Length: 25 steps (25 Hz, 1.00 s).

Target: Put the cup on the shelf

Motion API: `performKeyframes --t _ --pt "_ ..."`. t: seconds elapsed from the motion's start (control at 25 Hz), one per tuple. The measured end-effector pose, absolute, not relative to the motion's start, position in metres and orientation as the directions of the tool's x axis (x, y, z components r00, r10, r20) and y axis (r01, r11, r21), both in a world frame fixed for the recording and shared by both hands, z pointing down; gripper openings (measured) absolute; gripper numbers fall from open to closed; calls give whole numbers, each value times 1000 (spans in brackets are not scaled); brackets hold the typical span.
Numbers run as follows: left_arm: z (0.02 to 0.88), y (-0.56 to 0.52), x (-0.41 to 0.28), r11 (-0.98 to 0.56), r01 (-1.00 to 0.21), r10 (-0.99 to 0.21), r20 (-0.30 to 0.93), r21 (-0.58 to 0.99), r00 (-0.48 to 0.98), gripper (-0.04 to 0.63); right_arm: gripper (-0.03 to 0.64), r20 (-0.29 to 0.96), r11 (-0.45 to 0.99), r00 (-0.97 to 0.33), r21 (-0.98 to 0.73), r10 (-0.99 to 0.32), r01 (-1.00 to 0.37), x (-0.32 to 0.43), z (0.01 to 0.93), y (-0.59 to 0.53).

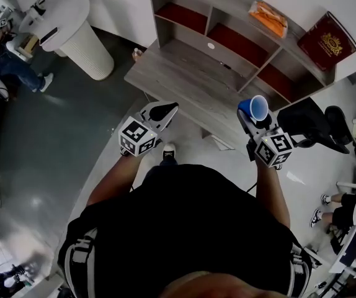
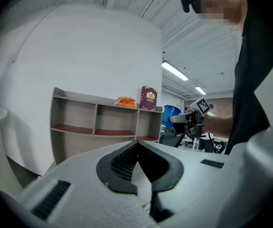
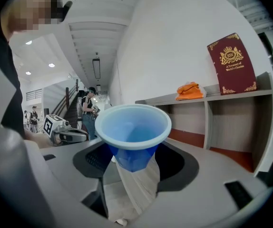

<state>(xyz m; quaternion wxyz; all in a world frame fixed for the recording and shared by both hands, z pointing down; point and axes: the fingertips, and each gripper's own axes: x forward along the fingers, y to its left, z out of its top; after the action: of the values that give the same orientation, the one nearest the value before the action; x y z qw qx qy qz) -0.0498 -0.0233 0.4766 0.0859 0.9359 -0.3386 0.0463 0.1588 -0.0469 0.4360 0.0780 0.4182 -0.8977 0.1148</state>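
The right gripper [image 3: 131, 167] grips the lower part of a blue cup [image 3: 132, 127], which is upright and looks empty, in the air before the shelf [image 2: 74, 97]. The left gripper [image 2: 137, 148] has its jaws together on nothing. On the shelf top are a red book [image 3: 231, 63] and an orange thing [image 3: 190, 90], too small to identify

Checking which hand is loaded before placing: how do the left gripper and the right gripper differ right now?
The right gripper is shut on the blue cup; the left gripper is shut, its jaws meeting on nothing. In the head view the right gripper sits by the right end of the shelf, the left gripper by its front edge. Both bear a marker cube.
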Motion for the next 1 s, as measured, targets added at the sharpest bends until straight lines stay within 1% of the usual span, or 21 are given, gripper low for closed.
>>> performKeyframes --t 0.36,1.0 --pt "468 -88 -69 -793 -591 -577 128 148 806 17 278 251 567 -581 -133 -774 -813 145 434 -99" --pt "481 -167 -115 -848 -513 -493 159 133 856 17 279 258 495 -505 -110 -823 -862 94 436 -174"
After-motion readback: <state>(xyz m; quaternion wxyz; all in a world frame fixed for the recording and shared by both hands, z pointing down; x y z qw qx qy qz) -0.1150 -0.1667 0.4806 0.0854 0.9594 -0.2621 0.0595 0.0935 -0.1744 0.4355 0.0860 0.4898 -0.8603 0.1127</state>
